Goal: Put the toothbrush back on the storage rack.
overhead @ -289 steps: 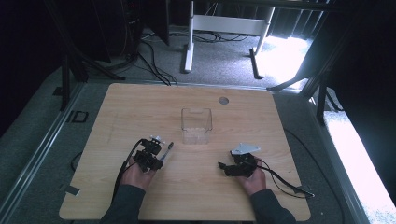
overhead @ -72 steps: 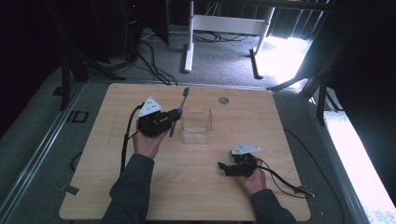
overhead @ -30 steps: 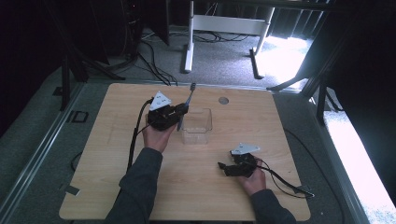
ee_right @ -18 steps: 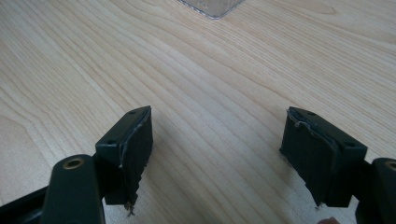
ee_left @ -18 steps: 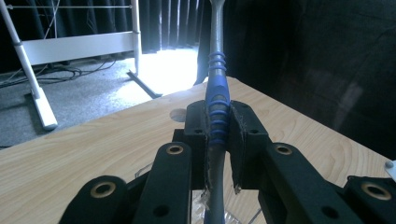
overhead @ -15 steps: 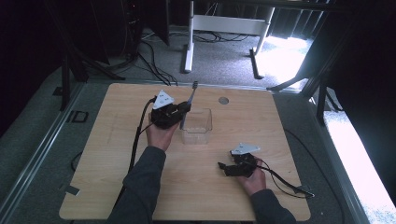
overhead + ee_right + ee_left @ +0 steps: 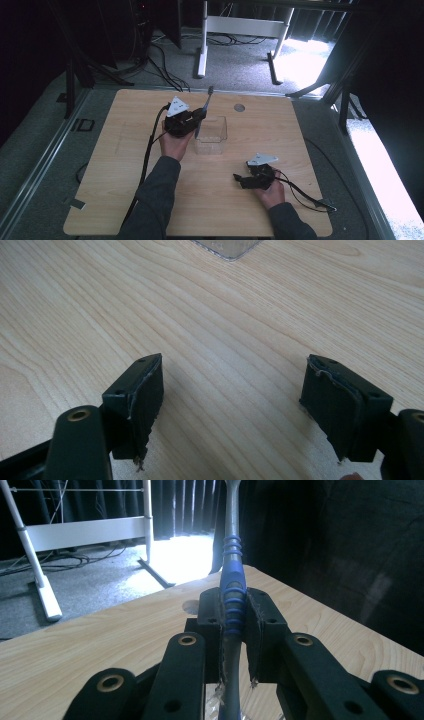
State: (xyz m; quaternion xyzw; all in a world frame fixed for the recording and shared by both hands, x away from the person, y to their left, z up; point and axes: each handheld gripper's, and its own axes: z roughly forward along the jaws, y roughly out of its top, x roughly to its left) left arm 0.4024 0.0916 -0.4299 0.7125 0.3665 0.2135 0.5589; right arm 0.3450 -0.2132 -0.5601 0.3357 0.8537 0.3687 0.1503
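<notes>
A toothbrush (image 7: 232, 595) with a blue-ribbed grey handle stands nearly upright between the pads of my left gripper (image 7: 234, 625), which is shut on it. In the high view the left gripper (image 7: 196, 117) hovers at the left rim of a clear plastic box (image 7: 212, 135), and the toothbrush (image 7: 207, 100) slants up and away over the box's far left corner. My right gripper (image 7: 240, 179) rests low on the table in front of the box, to the right. Its jaws (image 7: 235, 405) are open over bare wood.
The wooden table (image 7: 100, 165) has a round cable hole (image 7: 239, 107) near its far edge. A corner of the clear box (image 7: 227, 247) lies ahead of the right gripper. Cables trail from both grippers. A white stand (image 7: 240, 25) is on the floor beyond the table.
The left hand has travelled from the table's front left up to the box, now holding the toothbrush. In the last second it edged slightly right. The right hand has stayed put.
</notes>
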